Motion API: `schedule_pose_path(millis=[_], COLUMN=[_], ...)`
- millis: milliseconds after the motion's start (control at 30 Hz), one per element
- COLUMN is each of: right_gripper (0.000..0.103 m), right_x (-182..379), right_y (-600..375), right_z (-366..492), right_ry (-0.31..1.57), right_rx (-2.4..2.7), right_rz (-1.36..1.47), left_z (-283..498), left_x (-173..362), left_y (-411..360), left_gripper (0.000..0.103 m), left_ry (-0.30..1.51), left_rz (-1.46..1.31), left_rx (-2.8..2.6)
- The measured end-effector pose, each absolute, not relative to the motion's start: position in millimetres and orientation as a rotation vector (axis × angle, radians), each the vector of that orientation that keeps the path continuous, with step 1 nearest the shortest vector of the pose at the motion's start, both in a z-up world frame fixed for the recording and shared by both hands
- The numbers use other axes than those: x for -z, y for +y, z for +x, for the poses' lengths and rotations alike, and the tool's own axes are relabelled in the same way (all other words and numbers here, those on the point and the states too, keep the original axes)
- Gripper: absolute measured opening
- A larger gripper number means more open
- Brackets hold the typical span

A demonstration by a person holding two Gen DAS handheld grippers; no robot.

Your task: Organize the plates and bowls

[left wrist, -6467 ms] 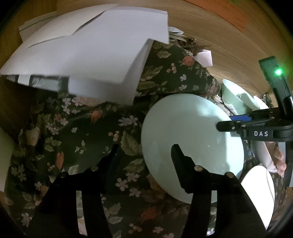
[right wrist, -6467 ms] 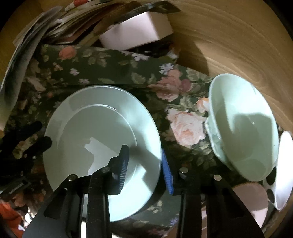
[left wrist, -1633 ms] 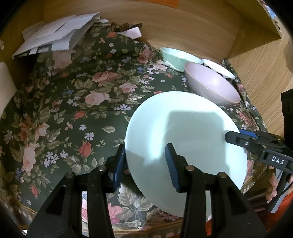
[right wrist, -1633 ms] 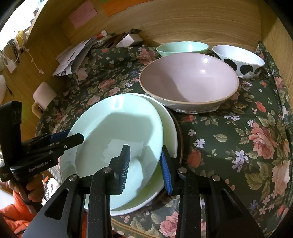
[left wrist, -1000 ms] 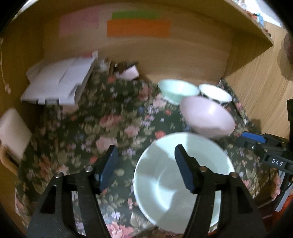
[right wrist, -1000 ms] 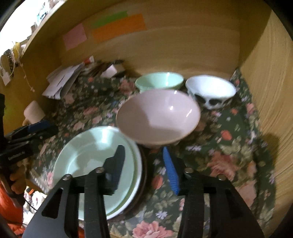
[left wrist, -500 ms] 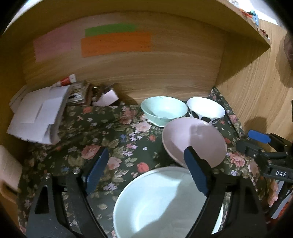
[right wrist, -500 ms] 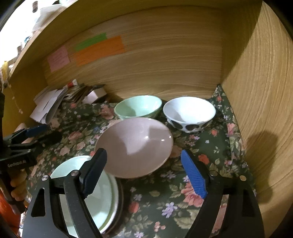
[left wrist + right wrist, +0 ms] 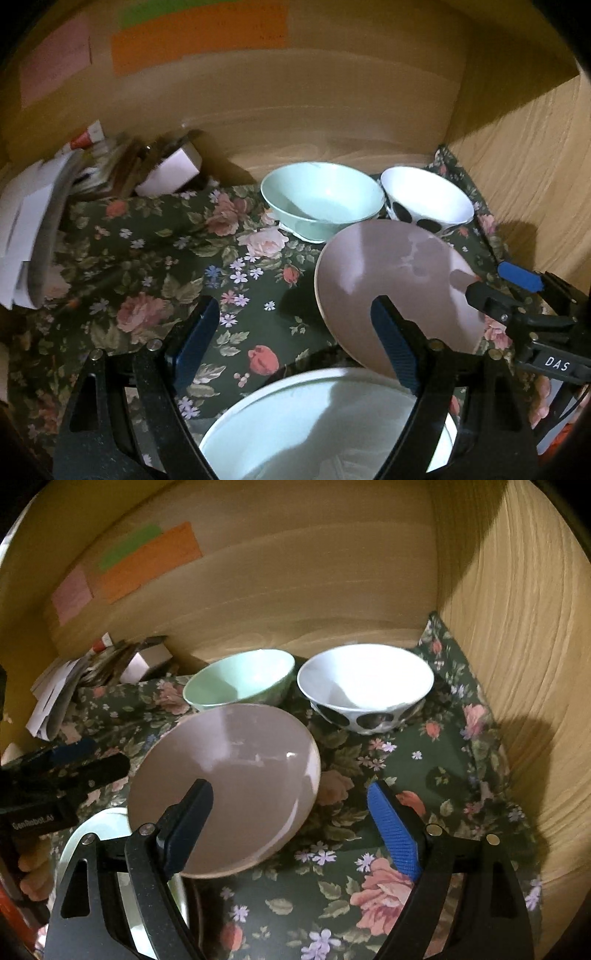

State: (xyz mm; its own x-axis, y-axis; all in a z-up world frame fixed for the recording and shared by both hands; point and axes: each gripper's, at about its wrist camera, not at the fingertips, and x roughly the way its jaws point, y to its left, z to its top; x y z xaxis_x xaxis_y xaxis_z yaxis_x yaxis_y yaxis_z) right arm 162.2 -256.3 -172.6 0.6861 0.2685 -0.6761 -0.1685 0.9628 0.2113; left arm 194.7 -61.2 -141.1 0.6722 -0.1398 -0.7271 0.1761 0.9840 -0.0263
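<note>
Now both my left tongs [image 9: 291, 349] and right tongs [image 9: 291, 825] hang spread wide and empty above the pink bowl [image 9: 225, 786], beside the stacked plates [image 9: 325, 424] at the surface's front edge.

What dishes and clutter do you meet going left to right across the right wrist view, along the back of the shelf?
Stack of papers → small white box → green bowl → white bowl with dark spots.
</note>
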Motion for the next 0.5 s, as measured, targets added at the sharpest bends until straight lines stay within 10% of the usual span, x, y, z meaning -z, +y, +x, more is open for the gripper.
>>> schedule_pose_path(millis=[500], right_gripper=[0.033], right_x=[196.3], right_y=[-254.3], right_z=[179.1], right_ry=[0.860], right_rx=[-0.299], right_rz=[0.187], left_z=[222.2], left_x=[172.3], left_y=[-74.0], left_gripper=[0.049], left_ry=[0.899], left_rz=[0.058], left_rx=[0.217])
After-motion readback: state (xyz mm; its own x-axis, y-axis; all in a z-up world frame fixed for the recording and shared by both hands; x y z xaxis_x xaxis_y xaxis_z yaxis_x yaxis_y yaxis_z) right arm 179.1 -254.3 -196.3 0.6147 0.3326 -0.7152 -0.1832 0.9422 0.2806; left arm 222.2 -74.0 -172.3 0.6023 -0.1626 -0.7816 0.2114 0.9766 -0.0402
